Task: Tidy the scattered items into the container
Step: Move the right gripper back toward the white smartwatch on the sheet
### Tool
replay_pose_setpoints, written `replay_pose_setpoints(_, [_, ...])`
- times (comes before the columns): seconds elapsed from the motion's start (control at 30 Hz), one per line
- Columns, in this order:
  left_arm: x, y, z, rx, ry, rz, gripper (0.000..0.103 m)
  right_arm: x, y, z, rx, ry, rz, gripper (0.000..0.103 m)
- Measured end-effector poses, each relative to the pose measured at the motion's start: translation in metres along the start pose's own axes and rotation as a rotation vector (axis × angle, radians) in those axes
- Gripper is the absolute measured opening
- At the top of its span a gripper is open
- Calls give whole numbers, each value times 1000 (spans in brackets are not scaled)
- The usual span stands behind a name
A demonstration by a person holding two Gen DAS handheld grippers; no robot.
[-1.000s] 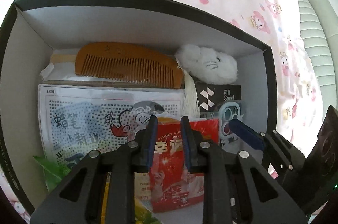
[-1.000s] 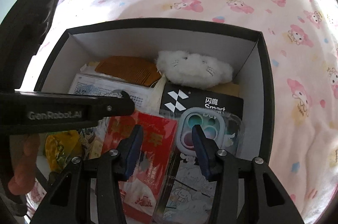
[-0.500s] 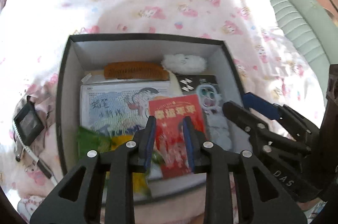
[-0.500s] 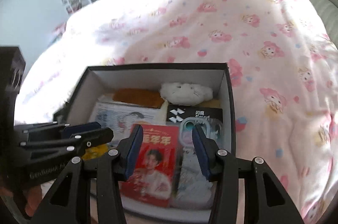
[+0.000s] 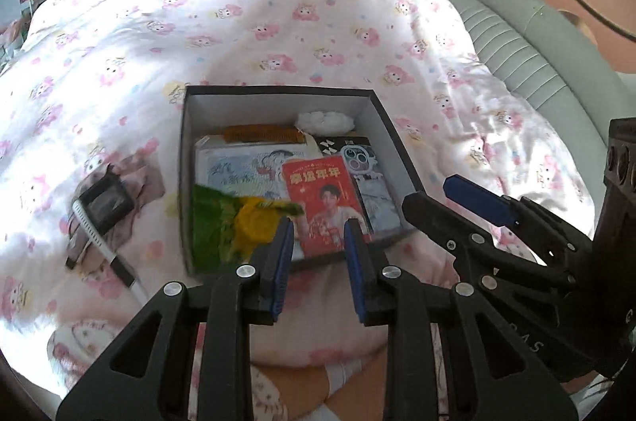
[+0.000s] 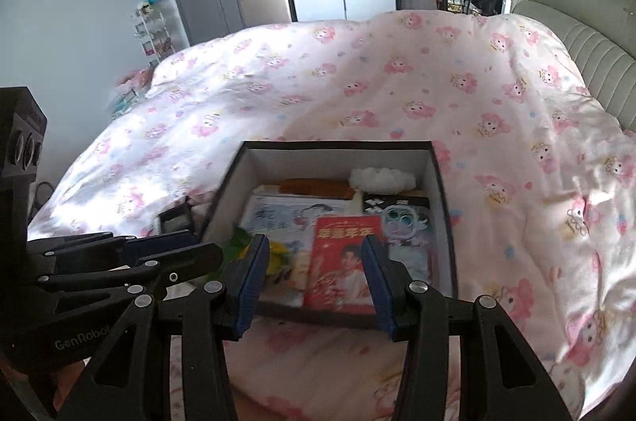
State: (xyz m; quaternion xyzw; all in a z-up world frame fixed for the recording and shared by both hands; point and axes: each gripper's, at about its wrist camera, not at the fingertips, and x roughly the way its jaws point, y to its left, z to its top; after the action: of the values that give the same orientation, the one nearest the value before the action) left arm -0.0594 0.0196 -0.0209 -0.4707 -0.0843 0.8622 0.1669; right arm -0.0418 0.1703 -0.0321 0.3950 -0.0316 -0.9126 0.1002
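The left tool (image 5: pixel 318 250) hangs above the near edge of the box (image 5: pixel 278 91), its blue pads apart with nothing between them; its jaws have just been opening a little. The right tool (image 6: pixel 314 270) is likewise above the box's near edge, jaws spread wider and empty. Each tool shows at the side of the other's view.

The dark box with pale inner walls sits on the bed (image 5: pixel 278 23), on a pink cartoon-print quilt, near the bed's front edge. Inside it, a red packet (image 5: pixel 322 194) with a portrait lies at the near middle. A green and yellow wrapper (image 5: pixel 234 218) fills the near left corner. A printed cartoon sheet (image 5: pixel 238 170) lies behind the wrapper. A clear phone case (image 5: pixel 365 174) lies along the right wall, over a black carton (image 5: pixel 338 144). A wooden comb (image 5: pixel 258 134) lies along the far wall, and a white fluffy toy (image 5: pixel 324 121) sits in the far right corner.

Outside the box, to its left on the quilt, lies a small black device (image 5: pixel 105 204) with a white cable.
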Motion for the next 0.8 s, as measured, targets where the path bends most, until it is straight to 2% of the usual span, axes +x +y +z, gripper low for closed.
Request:
replay_pose_setpoints(0.43, [-58,36,-31,-42,-56,66,25,-31,68,-19,-79,-17,77,44])
replay_pose_setpoints(0.8, [-81,123,-60,-205,-77,150,25,0,146,-20,-139,11,171,44])
